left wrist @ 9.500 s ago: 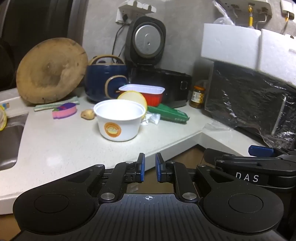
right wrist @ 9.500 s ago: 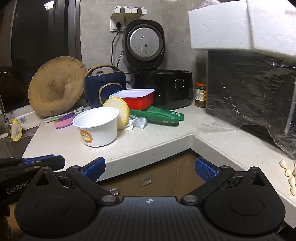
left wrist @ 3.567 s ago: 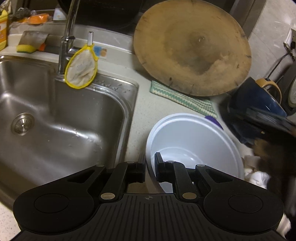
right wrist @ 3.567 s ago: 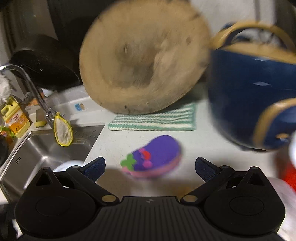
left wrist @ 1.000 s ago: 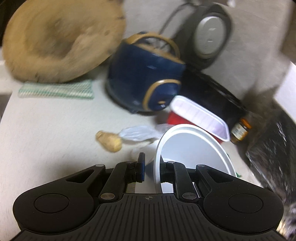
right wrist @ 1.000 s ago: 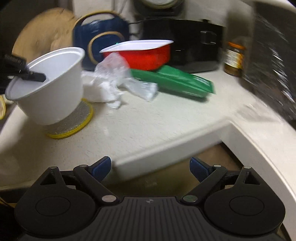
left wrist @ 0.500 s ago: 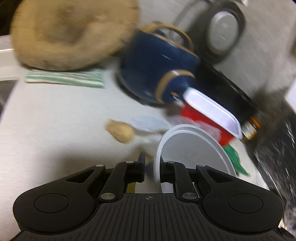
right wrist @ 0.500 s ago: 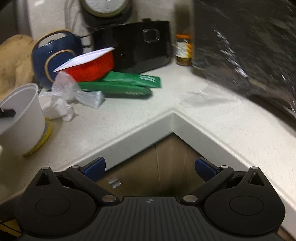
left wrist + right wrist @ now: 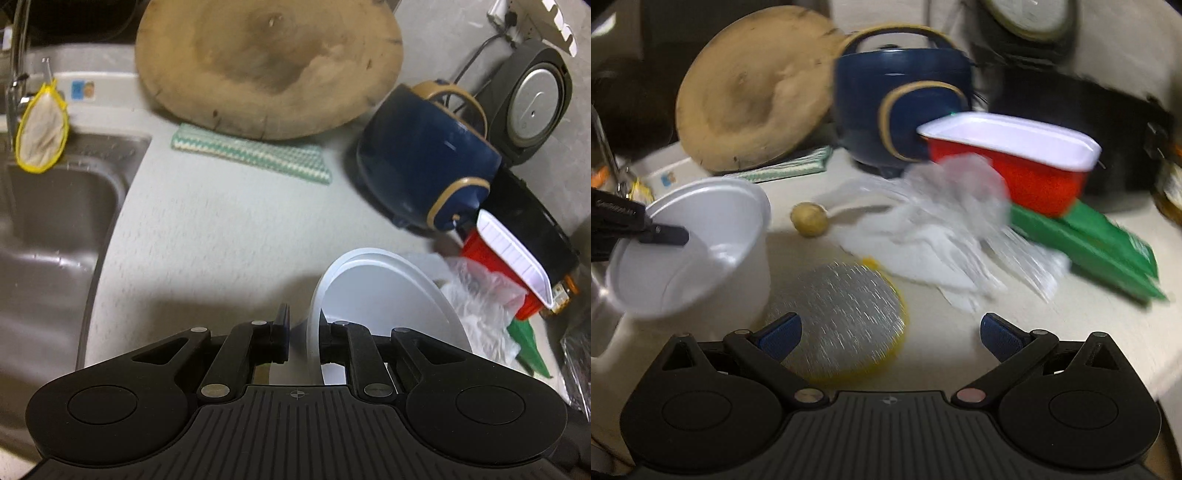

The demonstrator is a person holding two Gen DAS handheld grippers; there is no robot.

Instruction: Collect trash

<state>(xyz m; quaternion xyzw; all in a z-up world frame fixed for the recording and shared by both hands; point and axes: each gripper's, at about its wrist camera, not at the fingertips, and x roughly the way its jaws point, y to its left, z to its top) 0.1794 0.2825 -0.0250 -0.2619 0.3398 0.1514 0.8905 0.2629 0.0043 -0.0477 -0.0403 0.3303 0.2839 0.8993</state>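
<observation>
My left gripper [image 9: 303, 338] is shut on the rim of a white plastic bowl [image 9: 384, 299], held just above the counter. The bowl also shows at the left of the right wrist view [image 9: 690, 247], with a left fingertip [image 9: 665, 233] inside its rim. My right gripper [image 9: 888, 330] is open and empty, low over a round foil lid with a yellow edge [image 9: 846, 314]. Crumpled clear plastic and white tissue [image 9: 945, 236] lie beyond it. A red tray with a white inside [image 9: 1015, 158] and green packets [image 9: 1086, 240] sit at the right.
A steel sink [image 9: 48, 236] is at the left with a yellow-rimmed strainer [image 9: 40, 133] on the tap. A round wooden board [image 9: 266, 62], a striped cloth [image 9: 251, 157], a navy pot [image 9: 421, 158], a black cooker [image 9: 1071, 107] and a small ginger piece [image 9: 809, 218] stand behind.
My right gripper has swung left and closer to the foil lid and the plastic. My left gripper has turned left with the bowl, bringing the sink into view.
</observation>
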